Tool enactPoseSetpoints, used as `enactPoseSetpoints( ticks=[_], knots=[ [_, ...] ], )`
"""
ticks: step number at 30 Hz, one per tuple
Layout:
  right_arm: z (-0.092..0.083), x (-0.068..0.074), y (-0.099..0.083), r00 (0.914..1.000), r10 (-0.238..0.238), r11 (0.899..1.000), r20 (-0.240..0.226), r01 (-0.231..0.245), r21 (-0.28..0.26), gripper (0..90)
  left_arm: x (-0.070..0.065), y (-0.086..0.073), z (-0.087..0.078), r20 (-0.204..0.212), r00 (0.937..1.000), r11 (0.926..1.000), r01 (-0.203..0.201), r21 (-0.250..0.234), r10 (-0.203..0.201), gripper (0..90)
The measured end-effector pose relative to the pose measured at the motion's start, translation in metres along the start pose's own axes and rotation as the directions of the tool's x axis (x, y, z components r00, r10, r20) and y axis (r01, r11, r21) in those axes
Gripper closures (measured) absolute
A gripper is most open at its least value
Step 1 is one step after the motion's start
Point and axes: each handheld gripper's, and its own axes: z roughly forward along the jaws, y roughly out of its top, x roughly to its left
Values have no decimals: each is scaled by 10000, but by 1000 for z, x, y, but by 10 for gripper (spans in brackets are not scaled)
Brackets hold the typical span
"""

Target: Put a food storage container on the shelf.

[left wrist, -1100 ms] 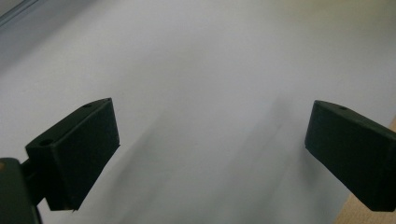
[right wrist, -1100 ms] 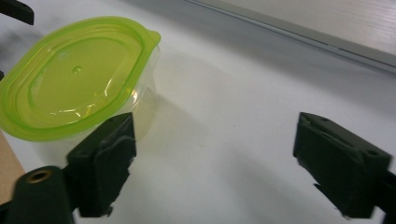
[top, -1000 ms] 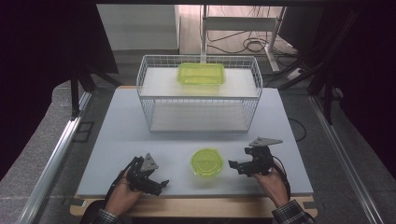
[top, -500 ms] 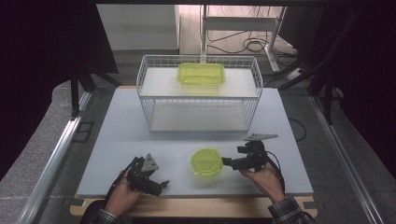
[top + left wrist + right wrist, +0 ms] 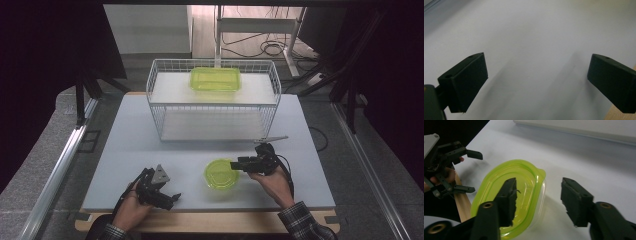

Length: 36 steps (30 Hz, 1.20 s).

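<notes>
Round green container (image 5: 221, 173) just left of right tool (image 5: 235, 164), jaws half-spread, just closing, rim between them.

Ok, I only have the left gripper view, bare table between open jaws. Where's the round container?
Observer: The round green container sits near the front of the table, to the right of the left gripper.
Operator: What's the right gripper doing?
Observer: The right gripper is at it, one jaw over the lid, the other outside the rim. Its jaws have just been closing but aren't pressing on it yet.
Operator: Anything else out there?
Observer: A wire basket stands farther back, with a rectangular green container on its upper shelf.
</notes>
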Motion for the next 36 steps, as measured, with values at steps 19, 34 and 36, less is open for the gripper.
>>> enactPoseSetpoints(
  ticks=[19,34,36],
  knots=[
    [8,-7,0,9831,1425,9846,-1150,-1289,1180,797,-1,0,0,13,10000,9999,-95,51,95,29],
    [-3,-10,3,9643,1970,9797,-1767,-1868,730,811,-1,0,0,-3,10000,9999,-92,50,93,29],
    [-4,-11,3,9626,2010,9792,-1814,-1923,645,811,-1,0,0,-14,10000,10000,-80,36,80,30]
  ],
)
